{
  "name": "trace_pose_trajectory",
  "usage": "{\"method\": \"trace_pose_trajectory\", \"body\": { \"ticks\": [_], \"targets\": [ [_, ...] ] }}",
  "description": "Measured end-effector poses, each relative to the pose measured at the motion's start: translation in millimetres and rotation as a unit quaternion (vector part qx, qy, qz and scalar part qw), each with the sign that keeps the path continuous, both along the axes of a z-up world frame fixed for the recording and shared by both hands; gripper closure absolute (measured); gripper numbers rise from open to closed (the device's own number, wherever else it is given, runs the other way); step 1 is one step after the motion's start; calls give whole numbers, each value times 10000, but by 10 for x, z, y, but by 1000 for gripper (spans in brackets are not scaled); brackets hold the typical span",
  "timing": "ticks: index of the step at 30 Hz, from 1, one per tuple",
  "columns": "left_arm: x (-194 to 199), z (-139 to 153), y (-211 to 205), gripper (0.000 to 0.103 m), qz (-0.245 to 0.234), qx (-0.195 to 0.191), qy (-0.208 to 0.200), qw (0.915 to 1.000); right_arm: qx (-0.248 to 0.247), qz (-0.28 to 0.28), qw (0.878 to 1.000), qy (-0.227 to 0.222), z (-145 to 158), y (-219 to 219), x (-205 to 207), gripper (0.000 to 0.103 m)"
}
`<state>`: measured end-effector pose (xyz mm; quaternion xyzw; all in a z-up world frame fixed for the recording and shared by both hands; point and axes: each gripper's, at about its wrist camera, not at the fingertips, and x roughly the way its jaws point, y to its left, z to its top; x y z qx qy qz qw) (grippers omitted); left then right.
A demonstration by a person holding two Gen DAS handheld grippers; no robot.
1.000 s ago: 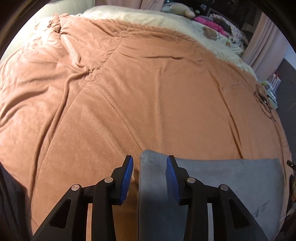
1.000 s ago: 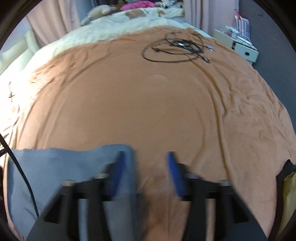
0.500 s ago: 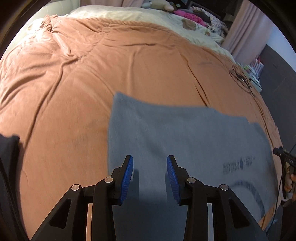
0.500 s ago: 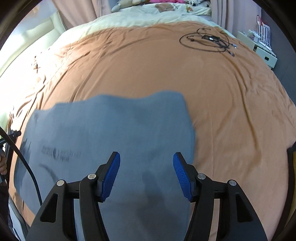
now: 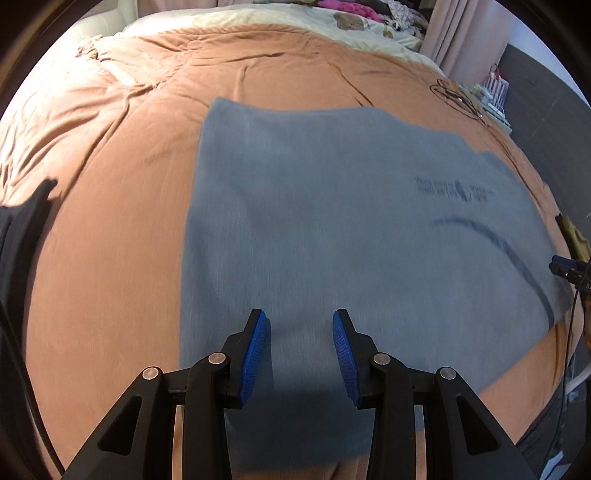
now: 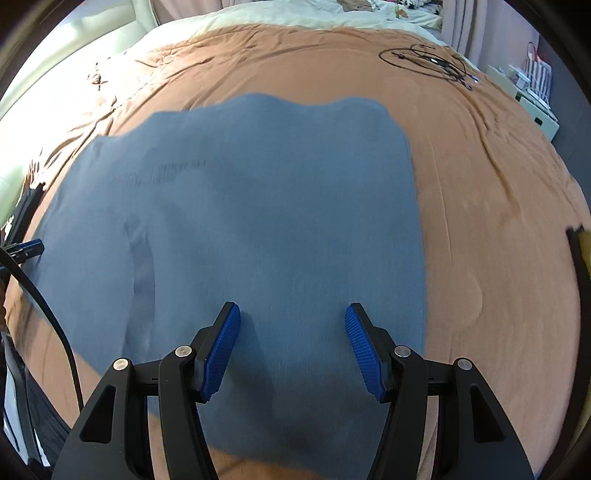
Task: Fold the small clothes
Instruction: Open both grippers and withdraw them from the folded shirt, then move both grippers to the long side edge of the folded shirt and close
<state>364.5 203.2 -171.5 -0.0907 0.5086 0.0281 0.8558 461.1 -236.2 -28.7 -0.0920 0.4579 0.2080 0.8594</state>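
Note:
A grey-blue garment (image 5: 332, 221) with a small dark print lies spread flat on the brown blanket (image 5: 110, 221); it also shows in the right wrist view (image 6: 258, 221). My left gripper (image 5: 300, 350) is open and empty, above the garment's near left part. My right gripper (image 6: 291, 347) is open wider and empty, above the garment's near right part. The other gripper's blue tip shows at the right edge of the left wrist view (image 5: 565, 267) and at the left edge of the right wrist view (image 6: 26, 249).
A coil of black cable (image 6: 428, 61) lies on the blanket (image 6: 480, 184) at the far right. A cream sheet with soft toys and clothes (image 5: 351, 14) lies at the bed's far end. White boxes (image 6: 532, 96) stand beside the bed at right.
Both grippers have pulled back and risen from the garment's far corners. The garment now shows laid out flat on the blanket. Both grippers stayed open.

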Motion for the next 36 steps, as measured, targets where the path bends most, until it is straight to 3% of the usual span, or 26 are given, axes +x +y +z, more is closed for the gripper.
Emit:
{"method": "trace_pose_trajectory", "body": {
  "ticks": [5, 19, 23, 26, 32, 36],
  "targets": [
    [-280, -68, -34, 63, 47, 96, -2, 9999, 18, -143, 9999, -40, -91, -168, -244, 45],
    [-903, 9, 77, 63, 378, -179, -145, 9990, -34, -554, 9984, -66, -139, -441, -842, 45],
    [-1124, 153, 318, 63, 842, -457, -524, 9940, 411, -697, 9967, -65, -7, -582, -973, 45],
    [-1182, 131, 492, 63, 1120, -916, -529, 9881, 817, -883, 9927, 8, 4, -800, -1037, 45],
    [-1194, -5, 615, 63, 1406, -1675, -451, 9748, 2012, -1369, 9688, 479, -166, -1278, -1067, 45],
    [-1178, -132, 641, 63, 1495, -2004, -350, 9676, 2681, -1495, 9496, 640, -274, -1497, -1073, 54]
  ]
}}
